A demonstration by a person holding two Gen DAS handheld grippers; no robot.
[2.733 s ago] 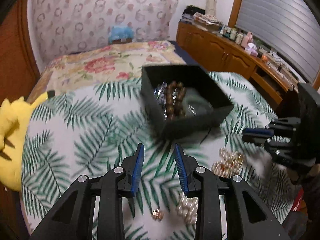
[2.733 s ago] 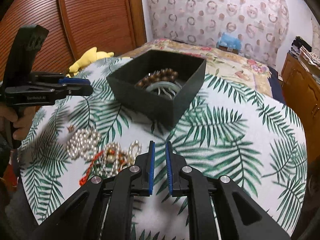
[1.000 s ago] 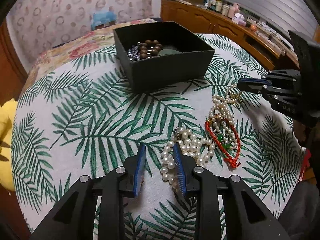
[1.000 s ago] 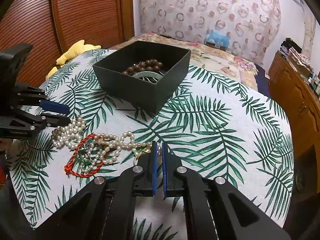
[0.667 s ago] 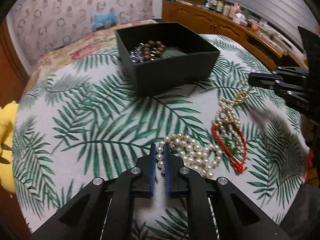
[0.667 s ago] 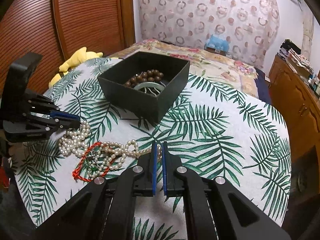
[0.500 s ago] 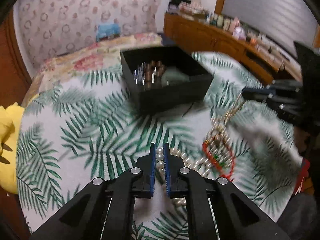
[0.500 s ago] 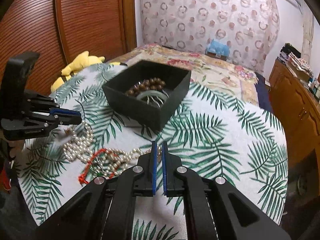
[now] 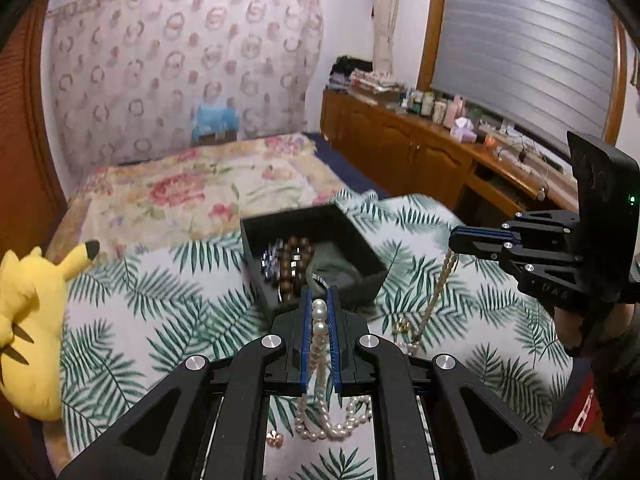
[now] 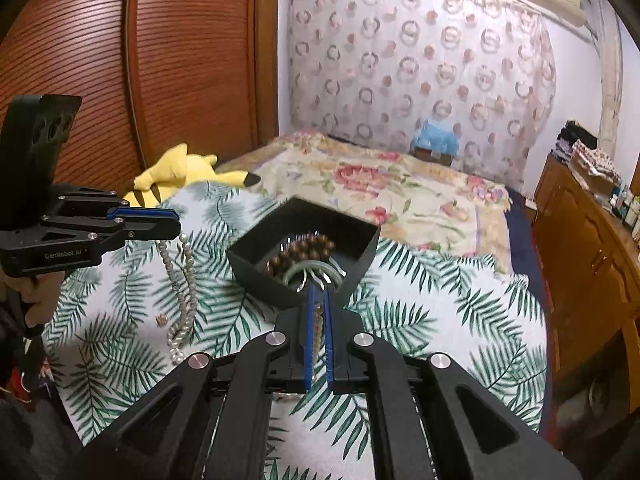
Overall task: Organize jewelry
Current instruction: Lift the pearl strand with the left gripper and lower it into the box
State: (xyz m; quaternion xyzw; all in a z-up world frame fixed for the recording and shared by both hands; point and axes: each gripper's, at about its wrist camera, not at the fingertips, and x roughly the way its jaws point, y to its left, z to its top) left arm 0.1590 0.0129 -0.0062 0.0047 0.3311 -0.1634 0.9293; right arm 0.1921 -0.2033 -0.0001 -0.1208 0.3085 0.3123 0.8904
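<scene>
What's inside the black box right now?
Inside the black box: brown bead bracelet, pale green bangle, something shiny silver. Its near wall and the right tool hide the rest.

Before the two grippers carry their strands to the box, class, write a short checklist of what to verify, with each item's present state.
1. Left gripper shut on the pearls: ok.
2. Right gripper shut on the thin strand: ok.
3. Pearls clear of the cloth: not ok, the lower loops hang down to it.
4. Thin strand clear of the cloth: cannot tell, its lower end is hidden behind the left gripper.
5. Box open, with room beside the brown beads: ok.
6. Small gold piece gathered: not ok, it lies on the cloth.
</scene>
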